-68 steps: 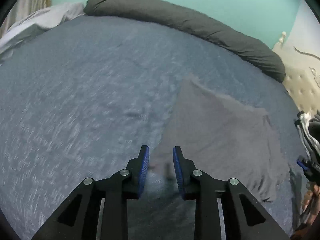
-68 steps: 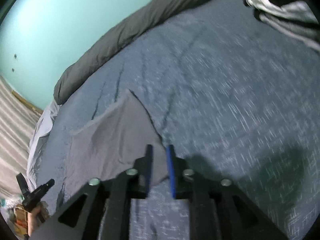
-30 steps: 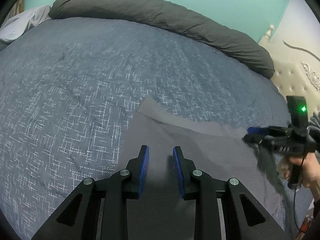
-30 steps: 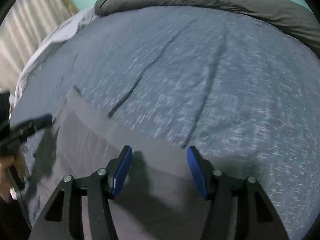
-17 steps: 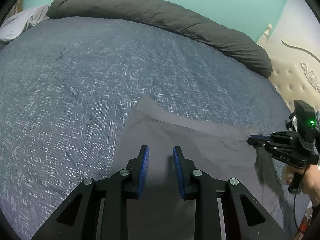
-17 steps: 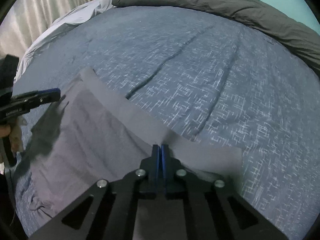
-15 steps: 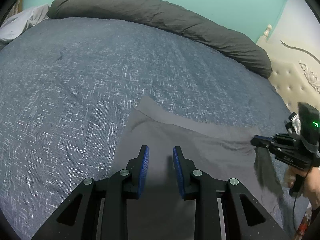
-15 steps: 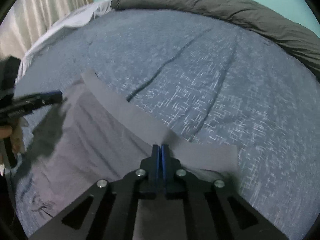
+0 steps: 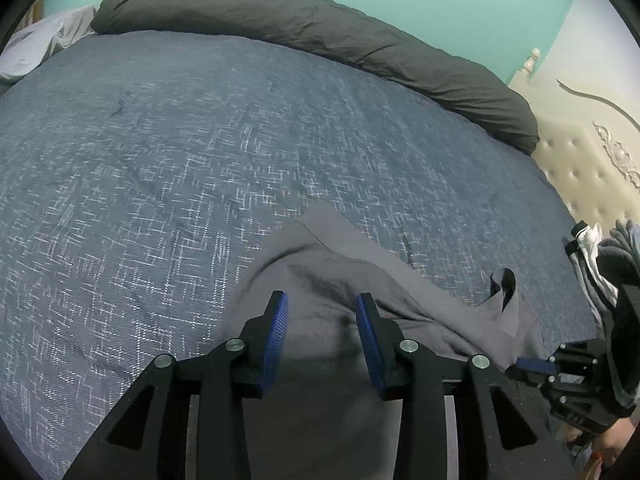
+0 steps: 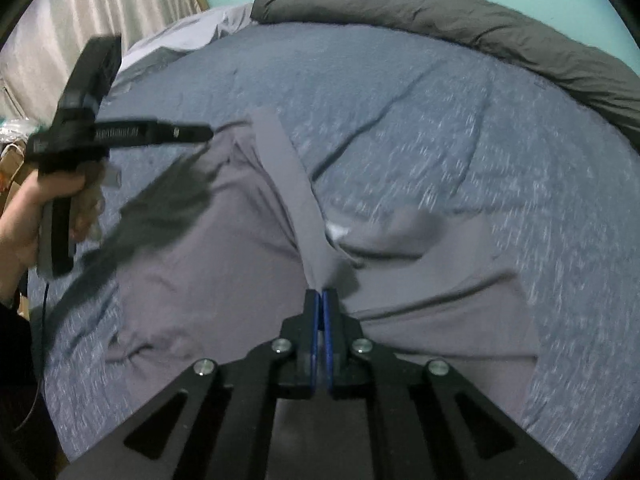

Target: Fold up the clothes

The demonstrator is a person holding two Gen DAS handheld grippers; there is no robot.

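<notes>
**Right gripper pinching the garment; left gripper hovering with fingers apart**

The right gripper (image 10: 321, 300) is clamping its blue pads together on a raised ridge of the grey garment (image 10: 224, 264), with cloth pulled up into the pinch at 12 o'clock of the fingertips. The left gripper (image 9: 322, 312) is holding its fingers spread apart above the garment, with nothing between the pads. In the right wrist view, the left gripper is showing at 10 o'clock, carried by the person's hand (image 10: 44, 196). The garment is lying wrinkled on the blue bedspread (image 9: 160, 152), in the near part of the bed. A dark grey bolster (image 9: 320, 36) is lying along the far edge at 12 o'clock. A pile of clothes (image 9: 600, 264) is sitting at 3 o'clock in the left wrist view, beside the tufted headboard (image 9: 580, 176).
</notes>
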